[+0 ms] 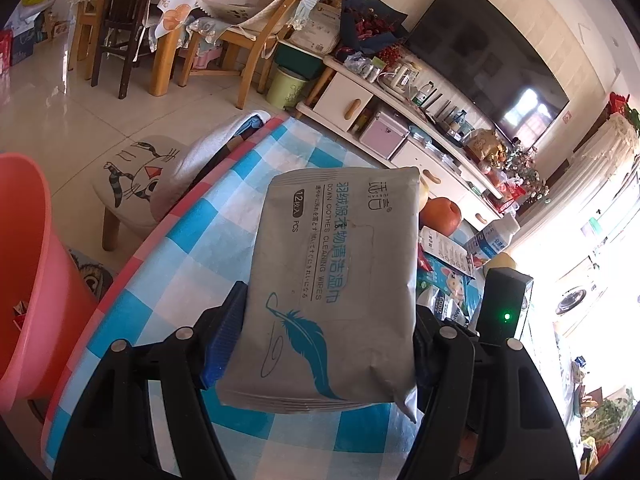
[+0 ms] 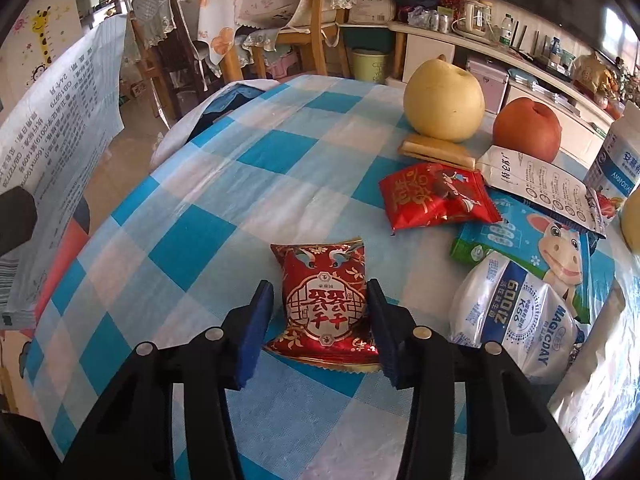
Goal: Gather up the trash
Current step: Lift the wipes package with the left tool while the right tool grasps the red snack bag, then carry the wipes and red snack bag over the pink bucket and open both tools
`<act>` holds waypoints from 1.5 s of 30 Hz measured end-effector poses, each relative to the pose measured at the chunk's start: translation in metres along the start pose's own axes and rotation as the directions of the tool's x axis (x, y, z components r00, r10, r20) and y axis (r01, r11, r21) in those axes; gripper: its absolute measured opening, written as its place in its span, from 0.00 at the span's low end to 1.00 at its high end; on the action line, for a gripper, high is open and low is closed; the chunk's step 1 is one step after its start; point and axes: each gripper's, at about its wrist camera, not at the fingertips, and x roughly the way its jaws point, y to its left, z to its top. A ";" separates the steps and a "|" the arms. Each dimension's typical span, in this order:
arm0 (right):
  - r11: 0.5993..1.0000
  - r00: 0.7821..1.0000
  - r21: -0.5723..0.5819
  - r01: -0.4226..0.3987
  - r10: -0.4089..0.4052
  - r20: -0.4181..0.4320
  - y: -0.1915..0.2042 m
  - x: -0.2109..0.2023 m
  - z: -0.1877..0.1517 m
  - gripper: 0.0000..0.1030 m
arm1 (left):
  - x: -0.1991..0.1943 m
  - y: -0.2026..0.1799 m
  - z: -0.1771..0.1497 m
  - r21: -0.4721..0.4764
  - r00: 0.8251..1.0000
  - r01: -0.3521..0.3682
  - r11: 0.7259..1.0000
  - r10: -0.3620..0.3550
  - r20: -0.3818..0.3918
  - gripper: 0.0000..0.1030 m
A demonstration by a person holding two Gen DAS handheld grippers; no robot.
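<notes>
My left gripper (image 1: 324, 320) is shut on a grey pack of cleaning wipes (image 1: 332, 280) and holds it above the checked table (image 1: 192, 248). The pack's printed back also shows at the left of the right wrist view (image 2: 60, 152). A red-orange bucket (image 1: 28, 272) stands on the floor to the left of the table. My right gripper (image 2: 320, 320) is open, its jaws on either side of a small red and gold snack packet (image 2: 324, 304) that lies on the checked table (image 2: 192, 240). I cannot tell if the pads touch it.
To the right lie another red packet (image 2: 436, 196), a blue cow-print pack (image 2: 532, 240), a white plastic bag (image 2: 508, 312), a white pouch (image 2: 536, 180), a pear (image 2: 444, 100) and an apple (image 2: 526, 128). A cat-print stool (image 1: 140, 176) stands beside the table.
</notes>
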 end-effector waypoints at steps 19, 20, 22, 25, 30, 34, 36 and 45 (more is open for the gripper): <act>0.958 0.948 -0.002 -0.287 0.285 0.143 0.100 -0.070 0.038 0.36 | -0.062 0.068 0.028 -0.190 0.979 -0.064 0.980 0.098 0.180 0.67; 0.949 0.938 -0.019 -0.316 0.315 0.143 0.115 -0.073 0.042 0.36 | -0.069 0.077 0.030 -0.210 0.973 -0.081 0.974 0.123 0.197 0.67; 0.930 0.919 -0.052 -0.365 0.368 0.138 0.144 -0.077 0.049 0.36 | -0.084 0.099 0.033 -0.269 0.957 -0.113 0.956 0.178 0.229 0.67; 0.896 0.889 -0.079 -0.436 0.443 0.113 0.184 -0.076 0.057 0.36 | -0.105 0.135 0.035 -0.372 0.932 -0.165 0.913 0.268 0.245 0.67; 0.848 0.848 -0.097 -0.521 0.527 0.059 0.242 -0.061 0.060 0.38 | -0.119 0.198 0.032 -0.532 0.915 -0.223 0.817 0.363 0.174 0.70; 0.836 0.838 -0.075 -0.543 0.545 0.010 0.268 -0.042 0.053 0.42 | -0.119 0.227 0.033 -0.599 0.915 -0.246 0.762 0.387 0.117 0.77; 0.840 0.841 -0.053 -0.539 0.541 0.012 0.267 -0.042 0.049 0.55 | -0.122 0.232 0.035 -0.602 0.902 -0.268 0.752 0.416 0.118 0.82; 0.917 0.911 -0.085 -0.389 0.397 0.112 0.230 -0.082 0.023 0.86 | -0.127 0.210 0.032 -0.526 0.869 -0.270 0.807 0.439 0.227 0.83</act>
